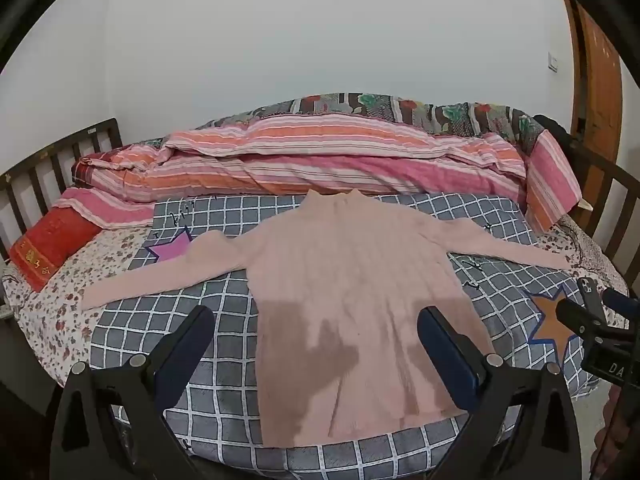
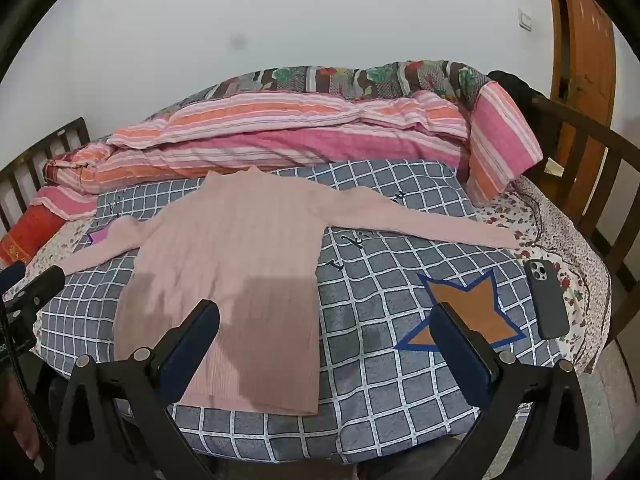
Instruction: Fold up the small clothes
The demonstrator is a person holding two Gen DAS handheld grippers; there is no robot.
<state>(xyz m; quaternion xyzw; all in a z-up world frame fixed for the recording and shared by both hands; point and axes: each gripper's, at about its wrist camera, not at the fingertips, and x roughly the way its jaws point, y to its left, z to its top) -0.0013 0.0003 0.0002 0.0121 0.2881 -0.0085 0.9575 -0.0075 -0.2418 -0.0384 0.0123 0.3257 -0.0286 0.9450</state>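
Both grippers' jaws are spread wide, holding nothing: left gripper (image 1: 316,324) hovers over the flat pink sweater's (image 1: 352,300) near hem, right gripper (image 2: 326,320) off its right edge. Only the right view shows the whole phone (image 2: 547,299).

Even, soft indoor light, moderately bright. Gripper shadows fall dark on the pink sweater (image 1: 352,312), so source probably sits behind and above. Strong fisheye bowing at edges, black vignette in corners. Slight softness throughout; no glare.
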